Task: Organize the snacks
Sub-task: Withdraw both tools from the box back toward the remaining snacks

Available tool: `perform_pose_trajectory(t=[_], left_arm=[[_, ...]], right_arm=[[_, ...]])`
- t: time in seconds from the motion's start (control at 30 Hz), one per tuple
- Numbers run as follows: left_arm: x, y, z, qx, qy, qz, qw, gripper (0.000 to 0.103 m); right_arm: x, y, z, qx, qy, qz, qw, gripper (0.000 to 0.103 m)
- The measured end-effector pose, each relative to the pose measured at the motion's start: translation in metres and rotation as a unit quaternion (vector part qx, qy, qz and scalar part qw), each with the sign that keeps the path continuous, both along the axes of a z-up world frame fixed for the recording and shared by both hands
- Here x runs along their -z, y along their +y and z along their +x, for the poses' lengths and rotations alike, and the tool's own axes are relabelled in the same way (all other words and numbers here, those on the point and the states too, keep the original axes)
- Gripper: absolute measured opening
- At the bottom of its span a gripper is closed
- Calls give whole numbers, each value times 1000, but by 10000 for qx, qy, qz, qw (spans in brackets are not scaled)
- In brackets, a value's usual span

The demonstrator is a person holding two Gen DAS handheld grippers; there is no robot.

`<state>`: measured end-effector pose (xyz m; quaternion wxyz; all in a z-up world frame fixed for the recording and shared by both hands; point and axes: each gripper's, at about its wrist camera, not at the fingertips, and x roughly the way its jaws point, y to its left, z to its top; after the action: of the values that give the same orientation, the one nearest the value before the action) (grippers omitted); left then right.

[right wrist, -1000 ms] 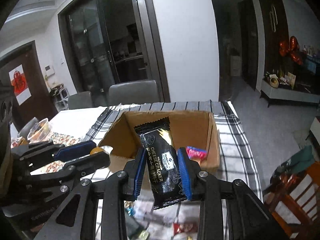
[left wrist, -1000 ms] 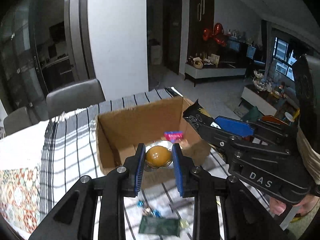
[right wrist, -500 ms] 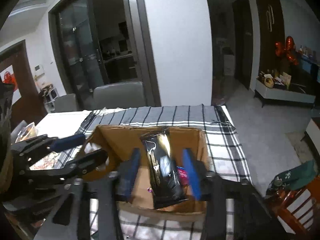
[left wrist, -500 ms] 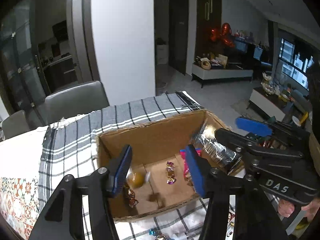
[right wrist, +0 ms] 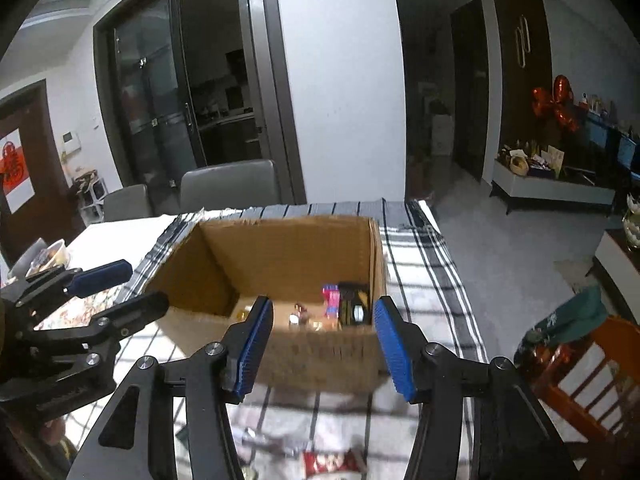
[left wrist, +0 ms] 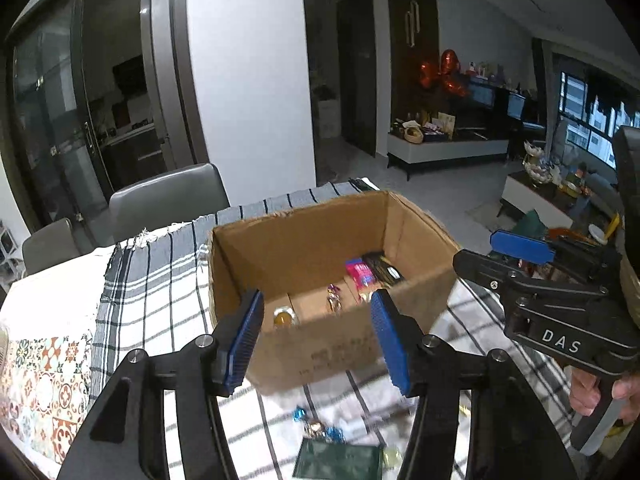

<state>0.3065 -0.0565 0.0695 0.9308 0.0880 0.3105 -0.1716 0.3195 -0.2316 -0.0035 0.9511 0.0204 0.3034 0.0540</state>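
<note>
Snacks left on the cloth lie below and just short of our claws: green packet [left wrist: 338,462] under the left gripper [left wrist: 318,336], red packet [right wrist: 334,465] under the right gripper [right wrist: 322,346]; both spread, empty; cardboard box [left wrist: 320,240] ahead

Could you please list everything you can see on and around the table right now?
box: one, brown cardboard, open, on the checked cloth.
cracker pack: one, black, in the box at its right side.
pink pack: one, in the box beside the cracker pack.
round snack: one, golden, in the box at its left.
candy: one, purple and gold, mid box.
green pack: one, on the cloth before the box.
blue candies: a few, by the green pack.
red pack: one, on the cloth, near edge.
cloth: one, white with black checks.
chairs: two, grey, behind the table.
left gripper: open, empty.
right gripper: open, empty.
</note>
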Motion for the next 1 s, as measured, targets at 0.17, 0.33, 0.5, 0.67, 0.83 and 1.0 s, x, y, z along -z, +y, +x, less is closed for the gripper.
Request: perform_pose_trajectory(t=[0.17,0.33,0.5,0.67,0.83,1.0], left_arm=[[16,-5,-21,162,45,156,9997,55],[34,-8,-42,311,151,170,9993,55],[59,-10,-59,455,378,185,9981,55],[88,-14,-75,647,576,252,9959,50],[111,-20,-86,783,743,318,9936,38],[131,-26,-91,811,1010,260,9912,30]], right_arm=[[18,-1,-23,-10,178,-75,9998,54],[38,-1,-45,-7,381,-93,9992,54],[63,-2,-60,-15,626,-160,9979,54],[88,-4,-75,-15,854,-145,9962,54],[107,-6,-88,25,982,-62,9951,54],[119,-8,-93,69,1013,100,9948,54]])
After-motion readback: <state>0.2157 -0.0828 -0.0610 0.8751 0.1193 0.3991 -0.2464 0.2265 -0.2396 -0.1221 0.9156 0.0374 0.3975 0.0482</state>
